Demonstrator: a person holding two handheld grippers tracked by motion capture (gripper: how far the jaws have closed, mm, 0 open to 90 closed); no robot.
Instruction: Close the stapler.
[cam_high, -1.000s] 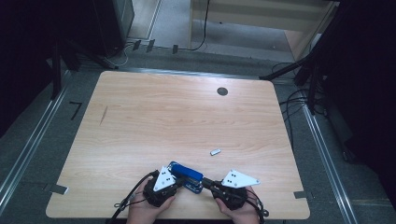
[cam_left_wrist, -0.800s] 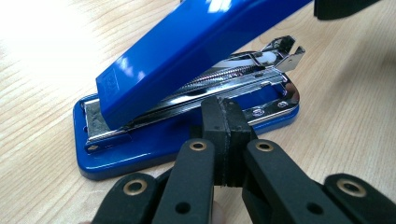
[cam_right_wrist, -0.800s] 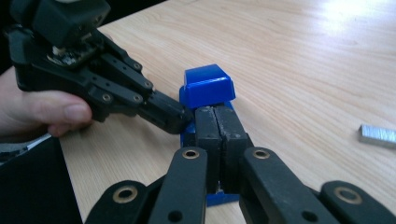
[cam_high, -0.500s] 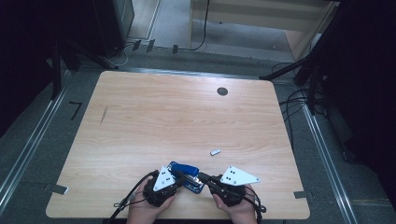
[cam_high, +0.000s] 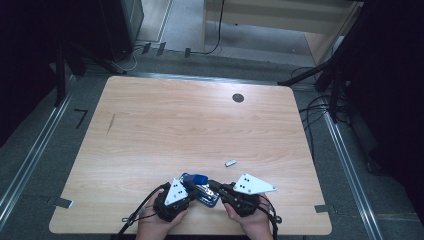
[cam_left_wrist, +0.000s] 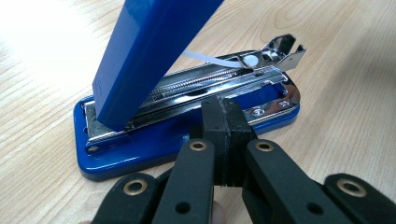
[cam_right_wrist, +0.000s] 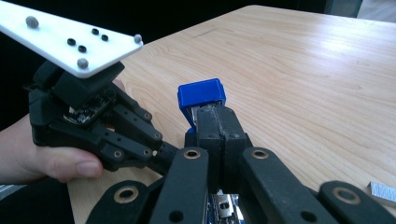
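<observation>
- The blue stapler (cam_high: 200, 187) lies on the desk (cam_high: 200, 130) at the near edge, about 6 o'clock on the desk top in the high view, between the 2 claws.
- Its blue top arm (cam_left_wrist: 149, 51) is swung up and tilted away from the base, so the stapler stands open; the chrome staple channel (cam_left_wrist: 210, 86) lies bare along the blue base (cam_left_wrist: 154, 144).
- In the left gripper view a thin white strip (cam_left_wrist: 205, 58) reaches toward the front end of the channel, at about 1 o'clock from the claw tips.
- The left claw (cam_left_wrist: 223, 116) has its 2 black jaws pressed together with no gap, nothing between them; the tips sit right at the near side of the stapler's base, whether touching I cannot tell.
- The right claw (cam_right_wrist: 218, 123) is likewise closed tight, jaw against jaw, gripping nothing; its tips sit just in front of the raised blue end of the top arm (cam_right_wrist: 201, 95), and chrome of the stapler shows under the jaws at 6 o'clock of the right gripper view.
- In the high view the left claw (cam_high: 189, 186) comes at the stapler from 9 o'clock and the right claw (cam_high: 214, 186) from 3 o'clock, each held in one of the person's hands at the desk's near edge.
- A small silvery block of staples (cam_high: 230, 163) lies on the desk just beyond the right claw, at about 1 o'clock from the stapler, apart from it.
- A round dark grommet (cam_high: 238, 98) sits near the desk's far edge, at 12 o'clock, well apart from the stapler.
</observation>
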